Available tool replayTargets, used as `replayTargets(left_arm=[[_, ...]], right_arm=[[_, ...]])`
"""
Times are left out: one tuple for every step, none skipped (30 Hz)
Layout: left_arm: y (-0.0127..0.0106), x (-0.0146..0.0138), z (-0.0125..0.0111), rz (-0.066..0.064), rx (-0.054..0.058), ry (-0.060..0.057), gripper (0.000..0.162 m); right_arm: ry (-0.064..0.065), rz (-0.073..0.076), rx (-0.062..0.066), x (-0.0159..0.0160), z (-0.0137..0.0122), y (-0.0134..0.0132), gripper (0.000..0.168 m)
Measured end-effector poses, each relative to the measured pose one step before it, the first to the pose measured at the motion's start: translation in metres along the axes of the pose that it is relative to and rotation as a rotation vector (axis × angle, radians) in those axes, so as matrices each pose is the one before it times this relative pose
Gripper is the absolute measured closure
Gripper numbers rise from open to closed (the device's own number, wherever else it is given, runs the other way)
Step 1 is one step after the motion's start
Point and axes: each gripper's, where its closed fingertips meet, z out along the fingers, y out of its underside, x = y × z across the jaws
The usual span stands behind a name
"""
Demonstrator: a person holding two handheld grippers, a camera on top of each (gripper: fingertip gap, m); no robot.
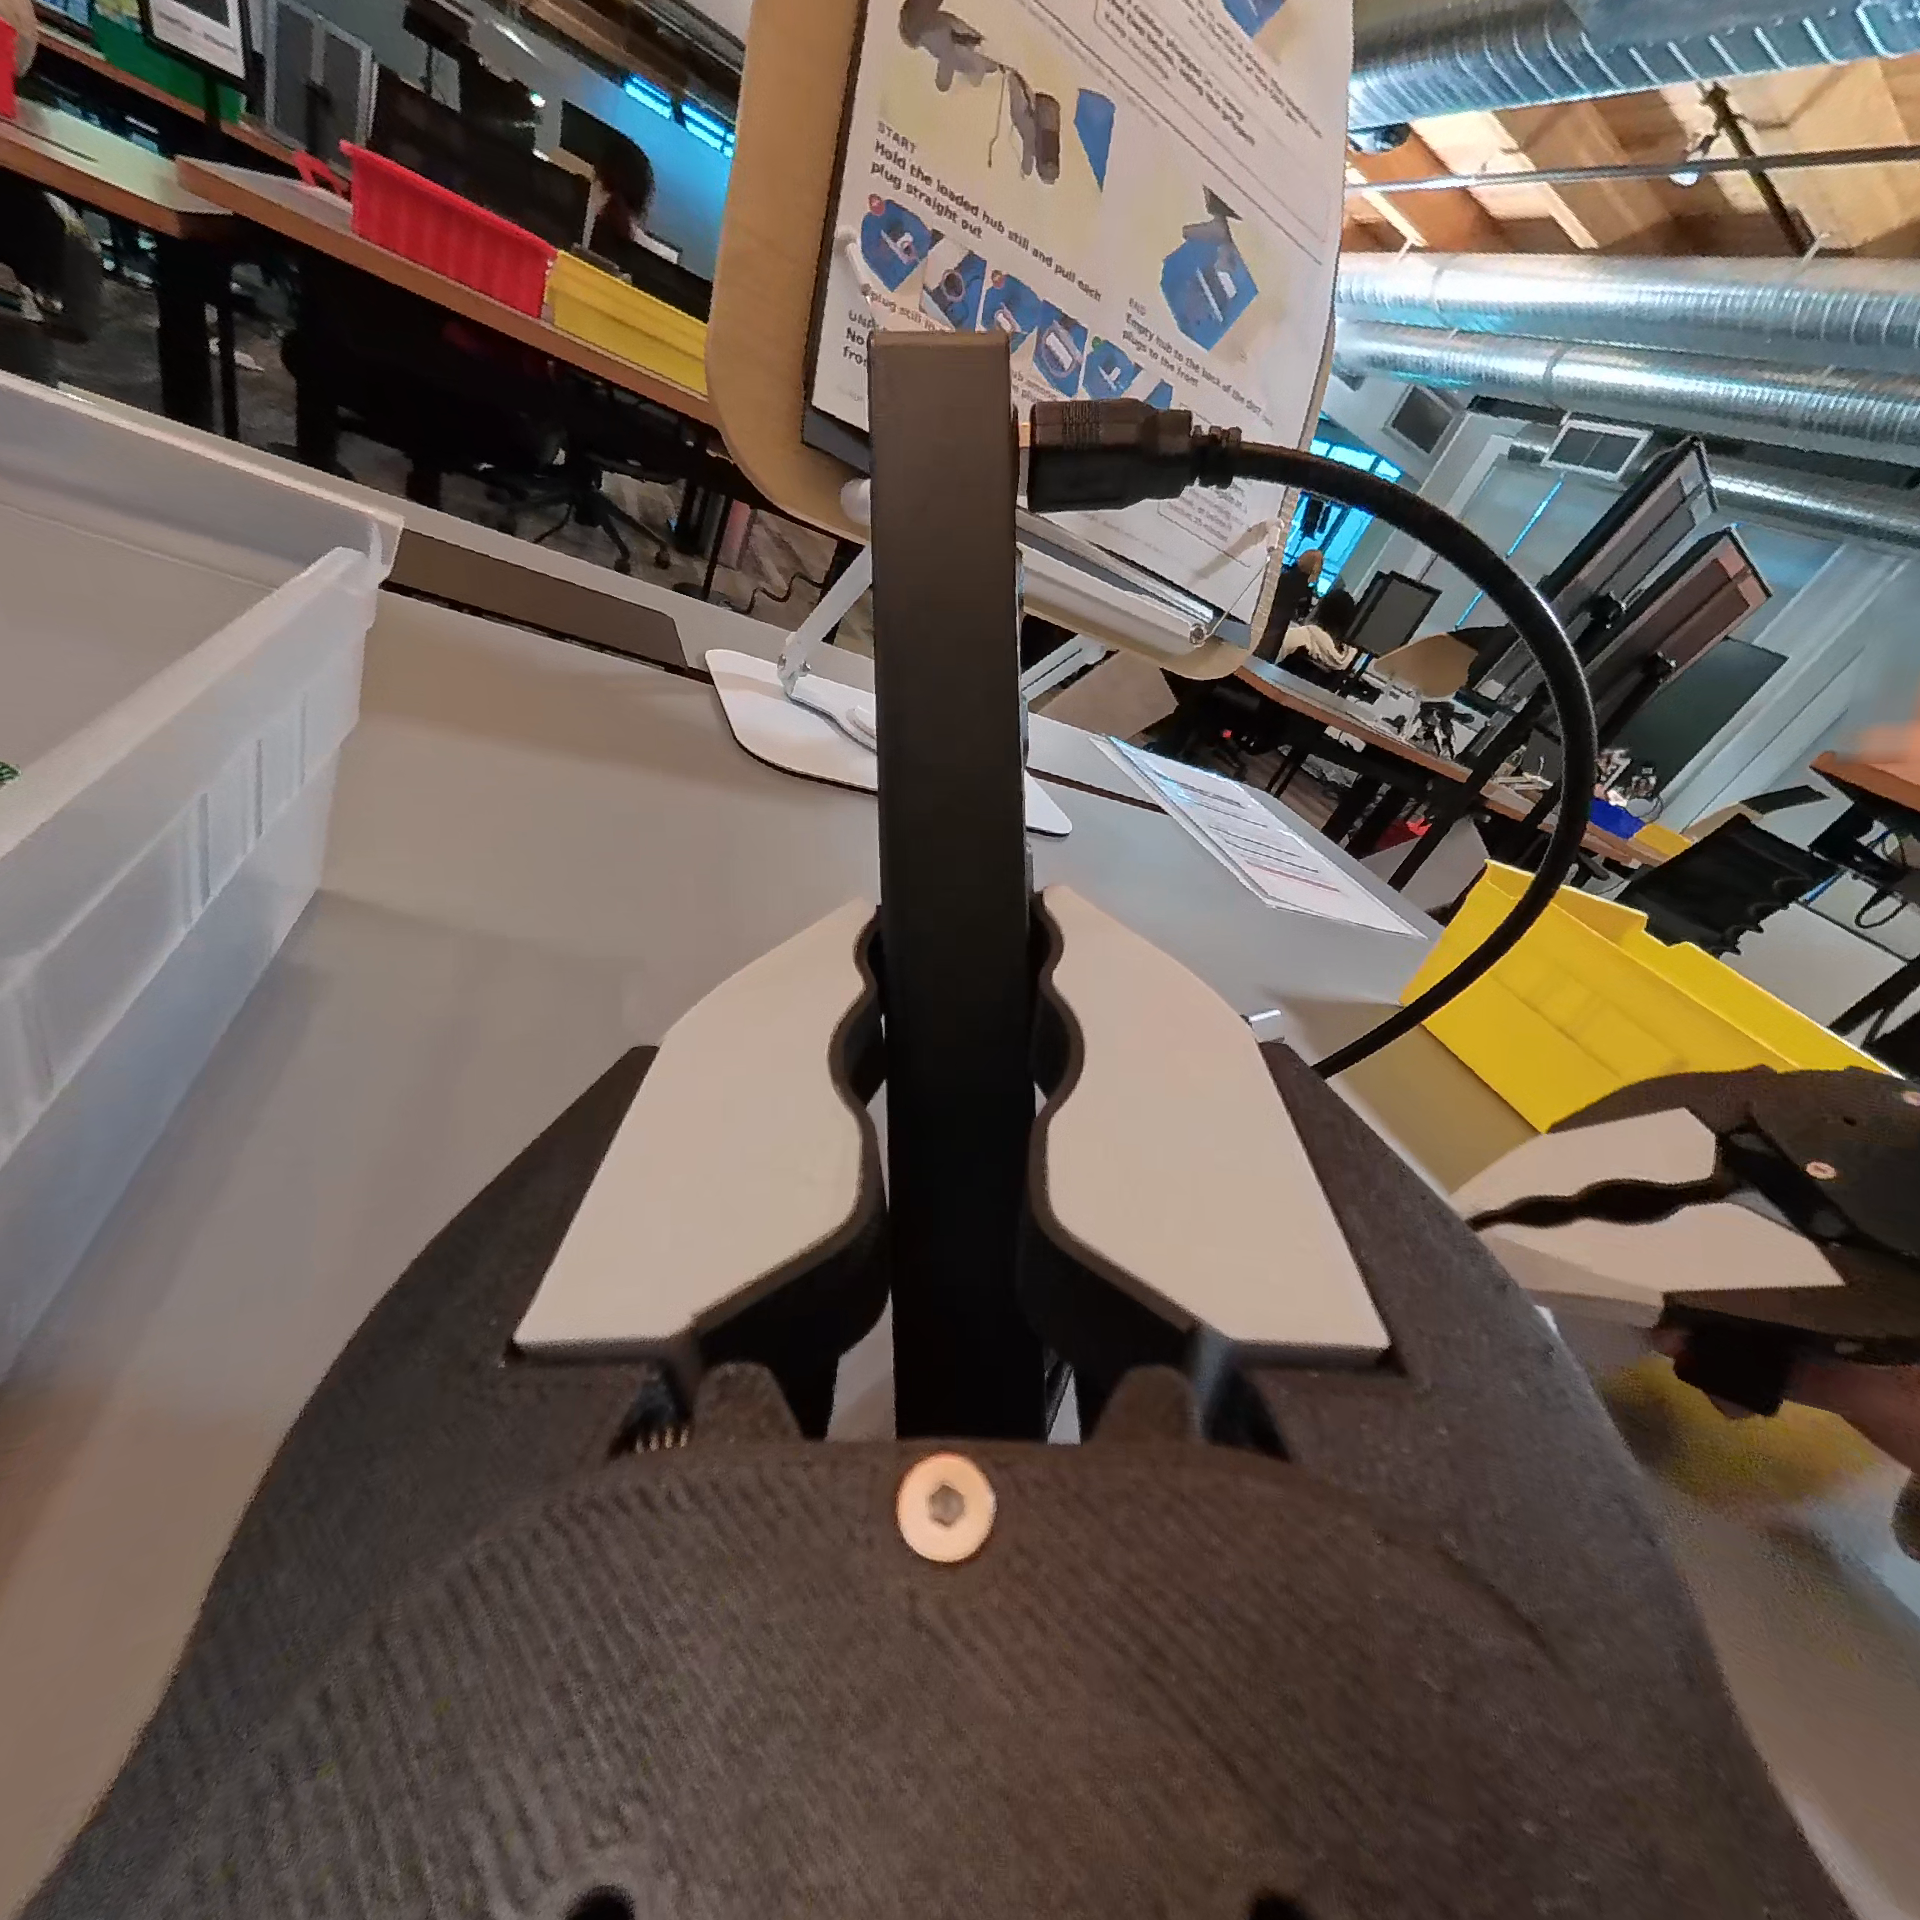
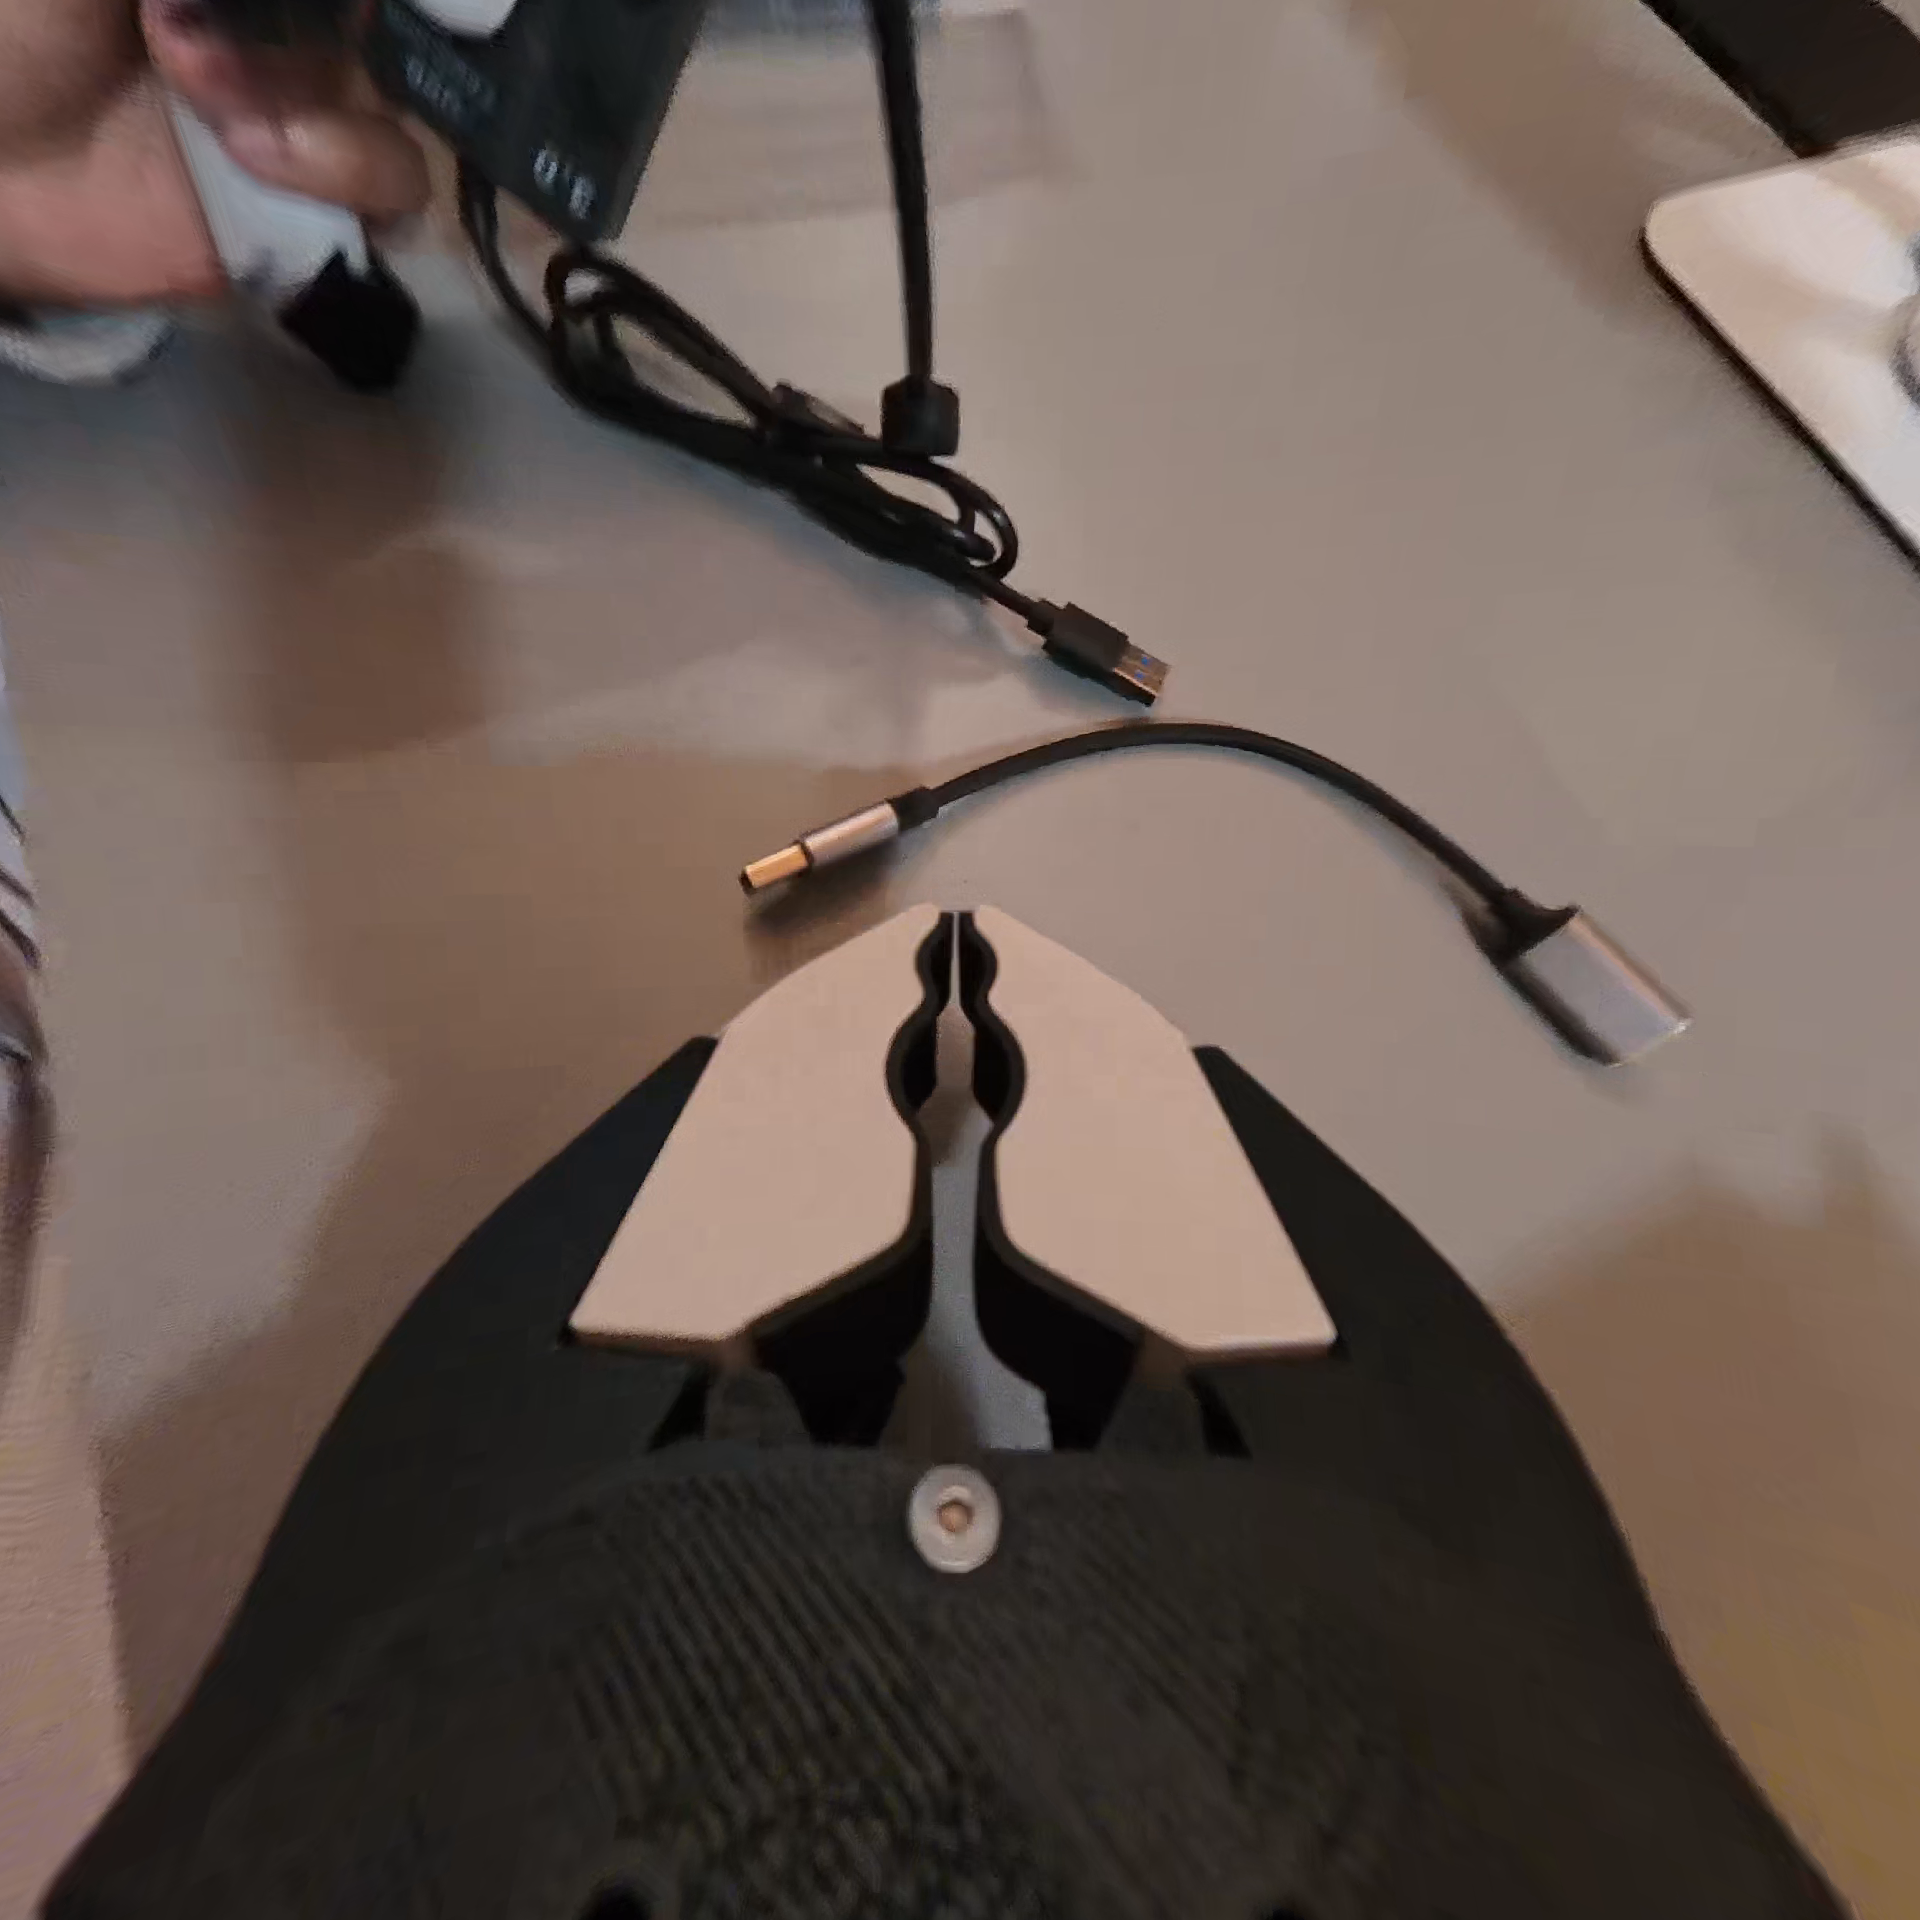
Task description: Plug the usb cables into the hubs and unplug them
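Left gripper [image 1: 956,935]: clamped on upright black hub [image 1: 940,644], black plug [image 1: 1112,457] in its right side.
Right gripper [image 2: 964,914]: closed, empty; short silver-ended cable [image 2: 1247,743] just beyond, only in right view.
Upper left, right view: blurred, probably the hub [image 2: 540,94].

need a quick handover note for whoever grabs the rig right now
Left gripper: shut on the black hub, held upright above the table. One black usb cable is plugged into the hub's side near its top, and its cord loops down to the right.
Right gripper: shut and empty, low over the table.
Loose on the table: the short silver-ended cable just ahead of the right gripper, and the black cable with the blue-tipped plug beyond it.
Done: one cable seated.
Left: the two loose cables look unplugged; then unplugging.
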Motion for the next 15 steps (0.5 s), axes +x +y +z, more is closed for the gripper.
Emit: replayTargets(left_arm=[[0.00004,-0.00011,0.00008,-0.0013,-0.0002,0.0001,0.136],[0.00016,0.00029,0.00014,-0.0008,-0.0009,0.0011,0.136],[0.00044,0.00058,0.00016,-0.0016,-0.0014,0.0030,0.136],[0.00039,0.00089,0.00008,-0.0017,-0.0011,0.0036,0.136],[0.00023,0.00083,-0.00003,-0.0005,0.0007,0.0025,0.136],[0.00025,0.00097,-0.00006,0.0018,0.0007,0.0025,0.136],[0.00024,0.00107,0.00003,0.0045,-0.0010,0.0031,0.136],[0.00006,0.00071,0.00004,0.0051,-0.0003,0.0023,0.136],[0.00000,0.00034,-0.00001,0.0027,0.0006,0.0009,0.136],[-0.00006,0.00006,-0.00003,0.0004,0.0006,0.0002,0.136],[-0.00003,-0.00014,0.00004,-0.0013,0.0001,0.0005,0.136],[0.00004,-0.00025,-0.00005,-0.0025,-0.0004,0.0009,0.136],[0.00001,-0.00021,0.00018,-0.0032,-0.0003,0.0011,0.137],[0.00012,-0.00028,0.00009,-0.0033,-0.0007,0.0014,0.137],[0.00008,-0.00019,0.00014,-0.0033,-0.0009,0.0012,0.137]], right_arm=[[-0.0213,-0.0623,-0.0110,-0.00075,0.00144,0.00178,0.162],[-0.0327,-0.0630,-0.0077,-0.00347,0.00204,0.00023,0.153],[-0.0224,-0.0658,-0.0124,-0.00268,0.00291,-0.00057,0.143],[-0.0061,-0.0702,-0.0221,-0.00020,0.00388,-0.00057,0.134],[-0.0060,-0.0697,-0.0354,0.00033,0.00460,0.00050,0.124],[-0.0048,-0.0582,-0.0431,0.00147,0.00452,0.00093,0.115],[-0.0165,-0.0466,-0.0308,0.00059,0.00417,-0.00058,0.110],[-0.0240,-0.0312,-0.0063,0.00038,0.00350,-0.00344,0.107],[-0.0300,-0.0190,-0.0003,0.00001,0.00360,-0.00379,0.106],[-0.0321,-0.0074,-0.0047,-0.00021,0.00360,-0.00320,0.108],[-0.0311,-0.0029,-0.0020,-0.00066,0.00361,-0.00350,0.111],[-0.0288,-0.0053,0.0017,-0.00158,0.00324,-0.00356,0.117],[-0.0248,-0.0076,0.0035,-0.00228,0.00308,-0.00371,0.126],[-0.0072,-0.0065,0.0039,-0.00121,0.00268,-0.00341,0.131],[0.0090,-0.0110,-0.0005,0.00018,0.00167,-0.00245,0.138]])
